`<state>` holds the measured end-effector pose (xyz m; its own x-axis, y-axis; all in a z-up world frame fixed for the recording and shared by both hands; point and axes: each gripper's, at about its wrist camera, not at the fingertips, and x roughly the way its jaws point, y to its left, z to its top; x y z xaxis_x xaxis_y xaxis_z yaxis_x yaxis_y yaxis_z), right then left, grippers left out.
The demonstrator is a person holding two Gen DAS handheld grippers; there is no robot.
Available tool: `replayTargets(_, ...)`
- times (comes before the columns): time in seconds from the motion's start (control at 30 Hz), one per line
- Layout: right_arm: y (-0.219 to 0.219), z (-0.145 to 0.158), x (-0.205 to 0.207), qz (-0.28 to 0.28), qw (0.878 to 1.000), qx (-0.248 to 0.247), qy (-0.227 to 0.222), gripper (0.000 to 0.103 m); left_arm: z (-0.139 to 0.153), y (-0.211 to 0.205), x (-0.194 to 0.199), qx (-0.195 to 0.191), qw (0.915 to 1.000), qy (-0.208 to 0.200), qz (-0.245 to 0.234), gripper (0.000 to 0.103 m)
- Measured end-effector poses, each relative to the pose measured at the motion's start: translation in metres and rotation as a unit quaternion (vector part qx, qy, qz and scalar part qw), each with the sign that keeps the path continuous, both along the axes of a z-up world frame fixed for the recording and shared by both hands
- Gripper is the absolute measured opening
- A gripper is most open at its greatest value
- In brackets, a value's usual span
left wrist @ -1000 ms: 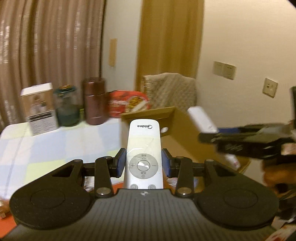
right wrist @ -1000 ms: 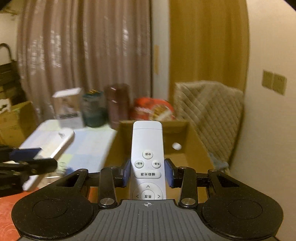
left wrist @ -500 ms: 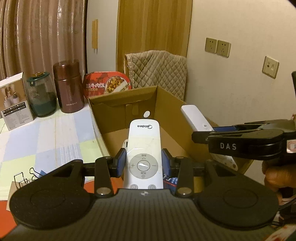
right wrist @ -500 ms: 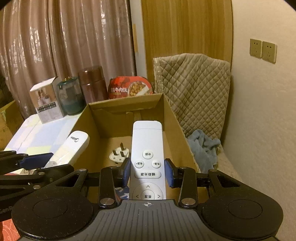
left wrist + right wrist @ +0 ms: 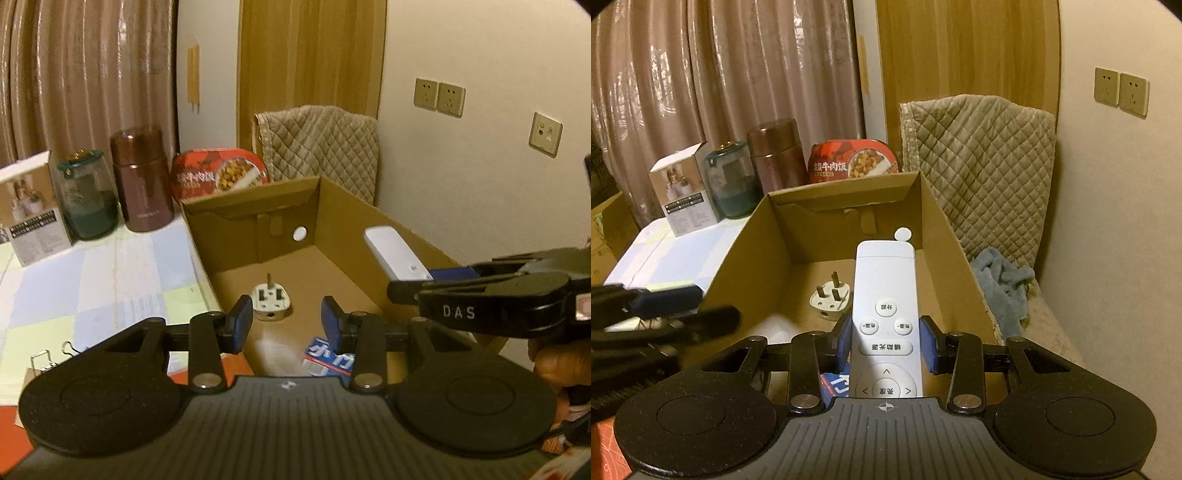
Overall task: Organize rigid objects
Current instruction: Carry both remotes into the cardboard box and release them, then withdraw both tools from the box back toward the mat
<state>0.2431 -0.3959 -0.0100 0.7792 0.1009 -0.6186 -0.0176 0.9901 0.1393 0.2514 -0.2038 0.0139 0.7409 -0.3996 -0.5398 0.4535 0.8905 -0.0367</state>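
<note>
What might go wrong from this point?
1. The white remote gripped by the right tool hangs over the cardboard box near the plug, prongs up; released here, it may strike them.
2. The empty left tool sits close beside; they may collide.

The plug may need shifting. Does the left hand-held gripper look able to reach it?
Probably yes: the left hand-held gripper is empty, and the white plug lies uncovered in the open cardboard box just ahead.

The cardboard box [image 5: 343,210] stands open-topped, a white plug [image 5: 270,303] on its floor.
</note>
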Motion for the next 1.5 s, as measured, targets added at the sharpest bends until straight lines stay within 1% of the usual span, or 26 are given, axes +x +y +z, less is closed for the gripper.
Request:
replayTargets(0.23, -0.001, 0.0, 0.0, -0.002, 1.0, 0.001, 0.001, 0.035, 0.009, 0.016, -0.003, -0.005, 0.9999, -0.004, 0.012, 0.035)
replayTargets(0.5, 0.002, -0.003, 0.0, -0.001, 1.0, -0.011, 0.005, 0.035, 0.008, 0.023, -0.005, -0.007, 0.9998, 0.004, 0.018, 0.035)
replayTargets(1.4, 0.0, -0.005, 0.002, -0.022, 1.0, -0.018, 0.001, 0.035, 0.007, 0.023, -0.006, -0.011, 0.9998, 0.006, 0.017, 0.035)
replayTargets(1.47, 0.0, -0.004, 0.002, -0.023, 0.999, -0.028, -0.002, 0.036, 0.006, 0.025, -0.005, -0.011, 0.9998, 0.005, 0.018, 0.035)
replayTargets(1.5, 0.001, -0.004, 0.002, -0.024, 0.999, -0.032, -0.003, 0.04, 0.006, 0.025, -0.005, -0.011, 0.9998, 0.005, 0.018, 0.035)
